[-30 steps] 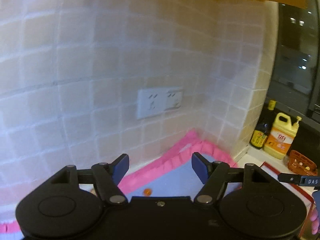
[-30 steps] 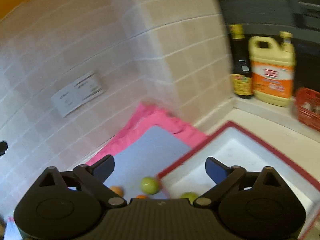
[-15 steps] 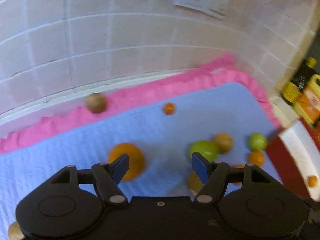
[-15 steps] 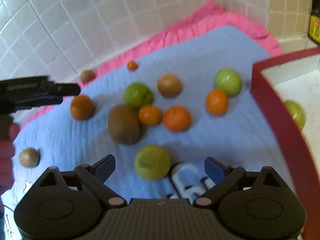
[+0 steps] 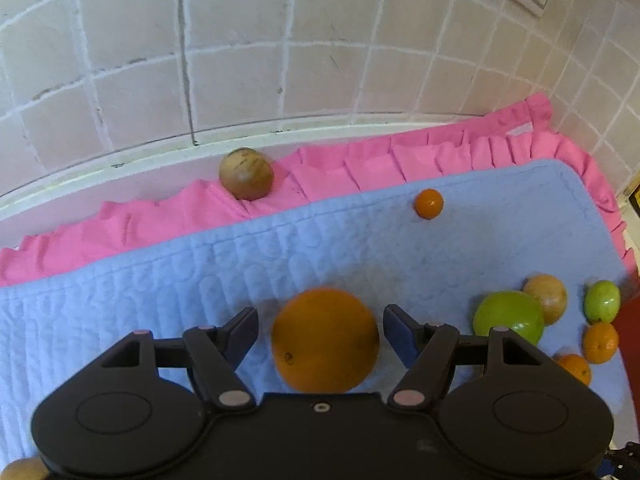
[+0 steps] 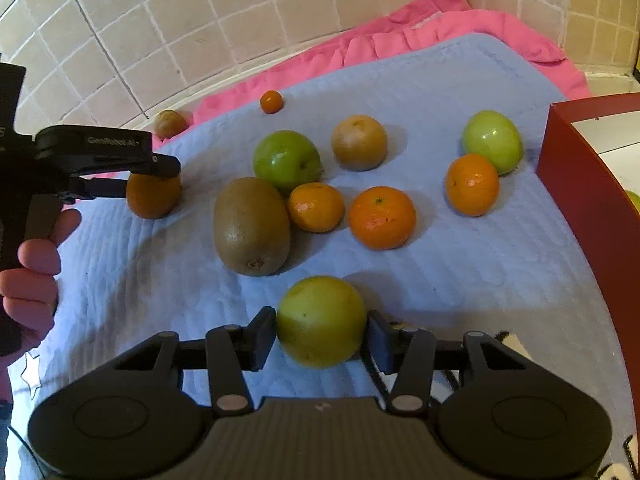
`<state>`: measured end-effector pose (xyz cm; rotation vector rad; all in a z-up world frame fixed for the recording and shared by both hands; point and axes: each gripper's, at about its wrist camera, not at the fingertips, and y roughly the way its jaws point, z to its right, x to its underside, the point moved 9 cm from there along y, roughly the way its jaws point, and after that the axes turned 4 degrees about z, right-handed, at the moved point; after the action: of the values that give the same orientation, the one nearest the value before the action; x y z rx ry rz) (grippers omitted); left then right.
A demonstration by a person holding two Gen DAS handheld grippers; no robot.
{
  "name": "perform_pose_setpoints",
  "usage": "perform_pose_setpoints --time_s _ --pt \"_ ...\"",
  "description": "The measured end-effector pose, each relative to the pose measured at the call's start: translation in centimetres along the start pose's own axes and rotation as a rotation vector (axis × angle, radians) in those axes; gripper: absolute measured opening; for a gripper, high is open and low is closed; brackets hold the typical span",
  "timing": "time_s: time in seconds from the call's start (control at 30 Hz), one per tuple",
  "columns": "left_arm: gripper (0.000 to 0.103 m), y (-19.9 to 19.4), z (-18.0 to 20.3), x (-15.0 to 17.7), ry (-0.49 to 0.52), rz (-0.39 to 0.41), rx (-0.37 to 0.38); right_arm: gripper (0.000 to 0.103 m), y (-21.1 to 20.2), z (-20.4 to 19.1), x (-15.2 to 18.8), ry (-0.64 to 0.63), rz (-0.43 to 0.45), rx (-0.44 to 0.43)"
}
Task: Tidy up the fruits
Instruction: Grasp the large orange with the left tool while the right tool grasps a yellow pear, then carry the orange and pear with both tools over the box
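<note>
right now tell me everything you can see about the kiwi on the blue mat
The kiwi is a brown, fuzzy-looking oval, the largest brownish fruit in the right wrist view, whole and unpeeled. It lies on its side on the quilted blue mat, its dark stem end facing the camera. A green apple sits right behind it and a small mandarin at its right, both very close. Neither gripper touches it.

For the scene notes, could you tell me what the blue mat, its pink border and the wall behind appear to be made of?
Blue mat: looks like quilted fabric, matte, with stitched ridges and soft dents under the fruit.
Pink border: looks like soft cloth, matte, gathered into ruffled pleats.
Wall: probably ceramic tile, beige squares with pale grout lines and a faint sheen.
</note>
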<state>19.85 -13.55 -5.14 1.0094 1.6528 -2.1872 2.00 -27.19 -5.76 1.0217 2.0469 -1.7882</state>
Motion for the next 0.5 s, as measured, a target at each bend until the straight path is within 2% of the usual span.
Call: perform_pose_setpoints --time_s 0.03,0.07,0.33,0.5 --pt "0.079 0.4 0.0 0.1 0.011 -0.006 -0.010 0.049 0.1 -0.1 0.0 -0.008 0.005 0.000" --pt "0.069 0.6 0.2 0.2 0.028 -0.014 -0.014 0.049 0.1 -0.1 0.0 -0.007 0.012 -0.002" --pt "0.067 -0.3 1.7 0.7 0.146 0.014 -0.061 0.049 -0.5 0.5 0.1 0.036 0.032 -0.043" --pt "0.067 -2.5 3.1 0.5 0.174 0.039 -0.055 0.049 -1.9 0.9 0.3 0.059 0.057 -0.070"
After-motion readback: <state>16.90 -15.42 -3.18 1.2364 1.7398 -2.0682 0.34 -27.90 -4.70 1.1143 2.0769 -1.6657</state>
